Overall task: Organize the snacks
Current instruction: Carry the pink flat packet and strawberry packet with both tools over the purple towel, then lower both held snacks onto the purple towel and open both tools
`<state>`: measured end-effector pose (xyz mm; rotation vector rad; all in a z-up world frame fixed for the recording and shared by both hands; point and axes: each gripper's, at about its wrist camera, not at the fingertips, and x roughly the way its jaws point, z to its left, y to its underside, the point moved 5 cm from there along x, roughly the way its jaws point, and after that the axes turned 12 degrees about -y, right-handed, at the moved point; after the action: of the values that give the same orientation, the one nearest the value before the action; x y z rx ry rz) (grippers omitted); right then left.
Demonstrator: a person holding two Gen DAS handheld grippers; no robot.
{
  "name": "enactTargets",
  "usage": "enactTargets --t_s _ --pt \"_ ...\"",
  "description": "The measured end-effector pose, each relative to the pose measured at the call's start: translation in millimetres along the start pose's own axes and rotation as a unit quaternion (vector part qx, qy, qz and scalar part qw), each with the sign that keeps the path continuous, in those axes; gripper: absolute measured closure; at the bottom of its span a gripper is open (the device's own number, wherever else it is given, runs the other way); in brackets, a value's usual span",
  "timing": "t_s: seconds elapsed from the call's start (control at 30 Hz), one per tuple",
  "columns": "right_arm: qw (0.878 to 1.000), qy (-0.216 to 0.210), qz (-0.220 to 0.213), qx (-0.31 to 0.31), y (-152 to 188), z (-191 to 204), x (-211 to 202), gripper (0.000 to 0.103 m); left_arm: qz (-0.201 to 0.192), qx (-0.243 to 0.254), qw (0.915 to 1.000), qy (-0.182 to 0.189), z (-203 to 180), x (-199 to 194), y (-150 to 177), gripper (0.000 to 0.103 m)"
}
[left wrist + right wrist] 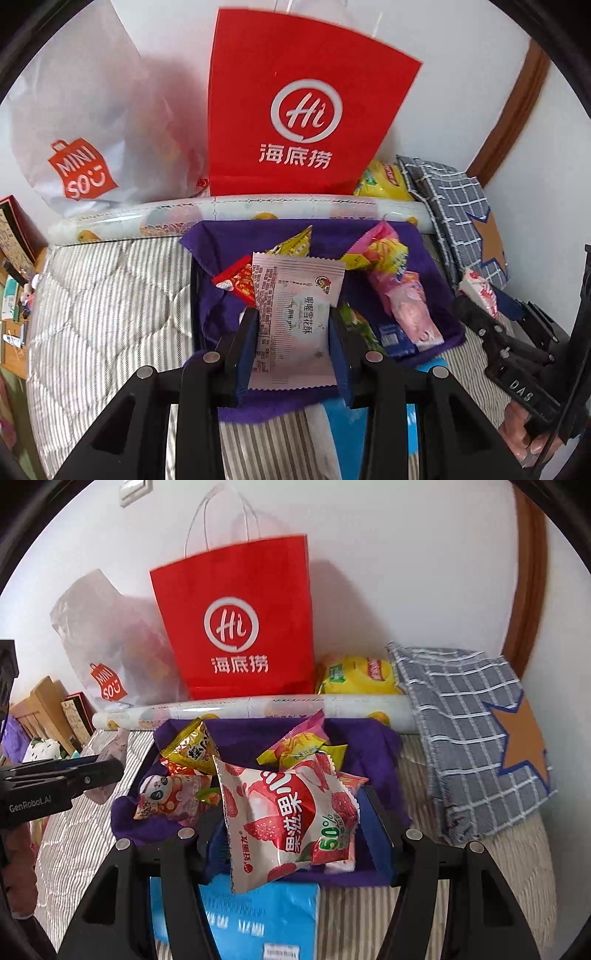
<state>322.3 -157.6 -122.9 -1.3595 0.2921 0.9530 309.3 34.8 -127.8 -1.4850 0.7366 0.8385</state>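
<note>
gripping a pale pink snack packet (295,317), the left gripper (293,347) is held above the near edge of a purple cloth-lined basket (439,295) on a striped mattress (110,295) — its jaws are pressed against the packet's two long sides, so the packet stands upright and is kept from drooping. a lychee jelly bag (291,819) is pinched along one edge by the right gripper (291,849), with its jaws clamped on it, over the same basket; the bag hangs tilted, probably because it is soft and puffy. more snacks are heaped inside the basket, among them a panda-print packet (166,797) at its left. a red paper bag (240,627) and a white plastic bag (107,650) are propped against the far wall, likely to stay upright. a rolled sheet (258,709) lies just behind the basket, and a checked cloth (472,731) is folded at the right. both packets seem ready to be sorted — whether into or out of the basket cannot be told.
</note>
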Motion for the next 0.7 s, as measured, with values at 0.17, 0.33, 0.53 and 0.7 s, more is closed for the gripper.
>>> enactTargets --t_s 0.17,0.33,0.53,0.7 --pt "1.0 0.0 0.022 -0.002 -3 -6 34 0.04 0.017 0.01 0.9998 0.005 -8 29 -8 0.068" --pt "1.0 0.006 0.03 0.002 -5 -16 53 0.04 0.027 0.017 0.9994 0.014 -19 49 -13 0.068" --pt "0.999 0.017 0.048 0.018 -2 -29 71 0.04 0.032 0.036 0.9988 0.009 -34 64 -15 0.068" --pt "0.998 0.02 0.058 0.014 3 -31 81 0.039 0.03 0.04 0.9987 0.008 -37 66 -17 0.067"
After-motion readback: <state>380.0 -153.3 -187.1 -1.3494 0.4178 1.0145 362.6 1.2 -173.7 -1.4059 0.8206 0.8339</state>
